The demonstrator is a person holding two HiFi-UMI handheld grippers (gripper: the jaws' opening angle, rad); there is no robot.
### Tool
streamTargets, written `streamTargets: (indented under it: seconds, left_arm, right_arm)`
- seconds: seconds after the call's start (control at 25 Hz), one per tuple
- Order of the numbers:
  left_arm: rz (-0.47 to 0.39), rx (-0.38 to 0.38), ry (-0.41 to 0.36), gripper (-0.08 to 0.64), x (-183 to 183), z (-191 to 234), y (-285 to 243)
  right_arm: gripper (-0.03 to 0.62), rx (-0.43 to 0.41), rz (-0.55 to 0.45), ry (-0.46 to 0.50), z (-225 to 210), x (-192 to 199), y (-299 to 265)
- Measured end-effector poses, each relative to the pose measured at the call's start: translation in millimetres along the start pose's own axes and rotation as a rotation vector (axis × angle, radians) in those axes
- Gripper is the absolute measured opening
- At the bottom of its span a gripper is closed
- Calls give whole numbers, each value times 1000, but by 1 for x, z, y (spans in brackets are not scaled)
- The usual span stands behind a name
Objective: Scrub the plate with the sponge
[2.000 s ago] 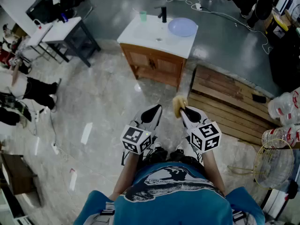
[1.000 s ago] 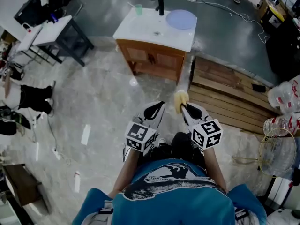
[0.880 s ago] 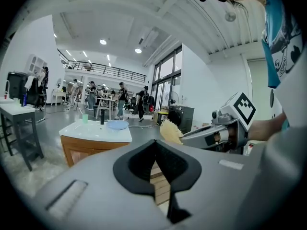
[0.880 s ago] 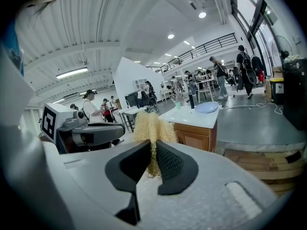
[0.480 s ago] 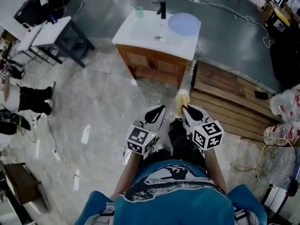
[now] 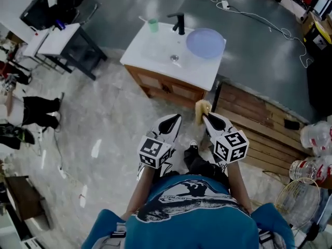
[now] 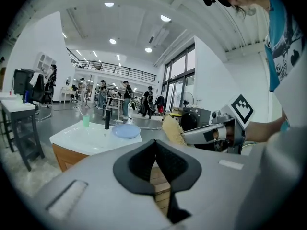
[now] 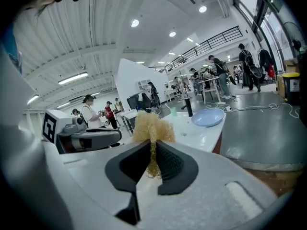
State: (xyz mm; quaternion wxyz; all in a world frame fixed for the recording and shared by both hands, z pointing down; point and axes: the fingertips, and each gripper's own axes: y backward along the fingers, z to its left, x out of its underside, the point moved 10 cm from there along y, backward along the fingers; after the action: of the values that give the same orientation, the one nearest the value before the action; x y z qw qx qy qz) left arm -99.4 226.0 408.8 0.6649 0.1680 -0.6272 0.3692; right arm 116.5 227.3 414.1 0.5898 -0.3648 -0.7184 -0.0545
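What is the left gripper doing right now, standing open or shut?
Shut and empty: in its own view, the left gripper has its jaws meeting edge to edge with nothing between them.

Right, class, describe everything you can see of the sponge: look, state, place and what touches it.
The sponge is pale yellow and looks coarse and frizzy, like a tangle of curly fibres. It is pinched by the right gripper, whose jaws are closed on it; its top puffs out beyond the jaw tips. It is held in the air, well short of the plate, and touches nothing else.
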Motion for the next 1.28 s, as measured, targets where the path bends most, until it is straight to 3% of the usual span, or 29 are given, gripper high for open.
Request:
streamTargets:
  seconds: [0.28, 0.64, 0.96, 1.28]
  left_arm:
    - [21, -46, -66, 14, -31, 9, -56]
    - [60, -44, -124, 18, -51, 6, -93]
    - [82, 1, -79, 34, -46, 13, -113]
    - [65, 53, 18, 47, -49, 56, -156]
  right_arm:
    - [35, -36, 3, -12, -55, -24, -27]
    - [35, -56, 4, -44, -83, -34, -40]
    - [35, -32, 19, -81, -97, -29, -43]
    - [35, 12, 39, -97, -125, -42, -71]
